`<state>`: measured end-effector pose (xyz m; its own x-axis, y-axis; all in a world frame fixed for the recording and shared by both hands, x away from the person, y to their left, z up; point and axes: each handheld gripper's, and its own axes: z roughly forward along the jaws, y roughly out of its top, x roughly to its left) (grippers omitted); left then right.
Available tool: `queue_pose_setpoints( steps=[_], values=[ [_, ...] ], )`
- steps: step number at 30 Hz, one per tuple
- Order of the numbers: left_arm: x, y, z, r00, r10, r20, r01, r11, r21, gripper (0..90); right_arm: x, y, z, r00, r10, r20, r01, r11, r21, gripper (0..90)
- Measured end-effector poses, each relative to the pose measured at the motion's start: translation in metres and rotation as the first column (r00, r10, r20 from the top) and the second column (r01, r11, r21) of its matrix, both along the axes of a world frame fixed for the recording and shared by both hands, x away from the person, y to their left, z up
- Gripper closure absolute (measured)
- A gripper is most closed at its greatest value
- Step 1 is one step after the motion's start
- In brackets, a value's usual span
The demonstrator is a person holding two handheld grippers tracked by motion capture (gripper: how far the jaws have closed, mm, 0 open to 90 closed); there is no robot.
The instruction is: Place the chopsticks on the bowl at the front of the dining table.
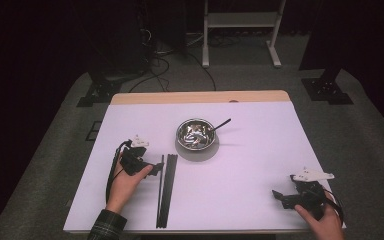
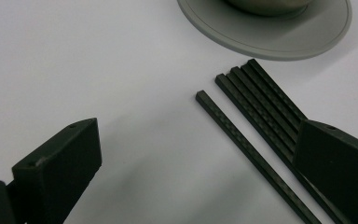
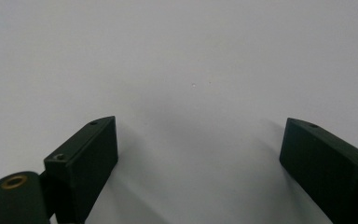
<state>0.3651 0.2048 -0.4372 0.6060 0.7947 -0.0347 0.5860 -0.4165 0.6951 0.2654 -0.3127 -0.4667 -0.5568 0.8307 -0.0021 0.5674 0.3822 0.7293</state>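
My left gripper (image 1: 152, 169) sits left of centre in the high view, its jaws spread wide and holding nothing. The long black square-sectioned chopsticks (image 1: 166, 190) lie just to its right on the white table (image 1: 250, 165), running toward the bottom edge. In the left gripper view one stick (image 2: 251, 149) lies apart between my jaws, while the rest lie bundled and pass behind the right-hand jaw, their lower ends cut off. Above them, the grey round saucer (image 2: 270, 44) under the shiny metal bowl (image 1: 196, 134) is cropped at the top. My right gripper (image 1: 280, 197), lower right, is released over bare table.
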Motion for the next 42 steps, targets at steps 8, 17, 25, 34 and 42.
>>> queue_pose_setpoints(
  steps=[8, 17, 25, 34, 42],
  values=[
    [-0.012, 0.005, 0.004, 0.9999, 0.010, 0.005, -0.010, 0.9999, -0.008, 0.1, 0.000, 0.000, 0.000, 1.0000, 0.000, 0.000, 0.000, 1.000, 0.000, 10.0],
    [-0.024, 0.007, 0.004, 1.0000, 0.006, 0.003, -0.006, 0.9999, -0.013, 0.1, 0.000, 0.000, 0.000, 1.0000, 0.000, 0.001, 0.000, 1.000, 0.000, 10.0],
    [-0.035, 0.011, 0.006, 1.0000, 0.004, 0.003, -0.004, 0.9998, -0.020, 0.1, 0.000, 0.000, 0.000, 1.0000, 0.000, 0.000, 0.000, 1.000, 0.000, 10.0],
    [-0.046, 0.013, 0.006, 1.0000, -0.002, 0.006, 0.002, 0.9998, -0.020, 0.0, 0.000, 0.000, 0.000, 1.0000, 0.000, 0.000, 0.000, 1.000, 0.000, 10.0],
    [-0.057, 0.015, 0.005, 0.9999, -0.012, 0.002, 0.012, 0.9996, -0.025, 0.1, 0.000, 0.000, 0.000, 1.0000, 0.000, 0.001, 0.000, 1.000, 0.000, 10.0]
  ],
)
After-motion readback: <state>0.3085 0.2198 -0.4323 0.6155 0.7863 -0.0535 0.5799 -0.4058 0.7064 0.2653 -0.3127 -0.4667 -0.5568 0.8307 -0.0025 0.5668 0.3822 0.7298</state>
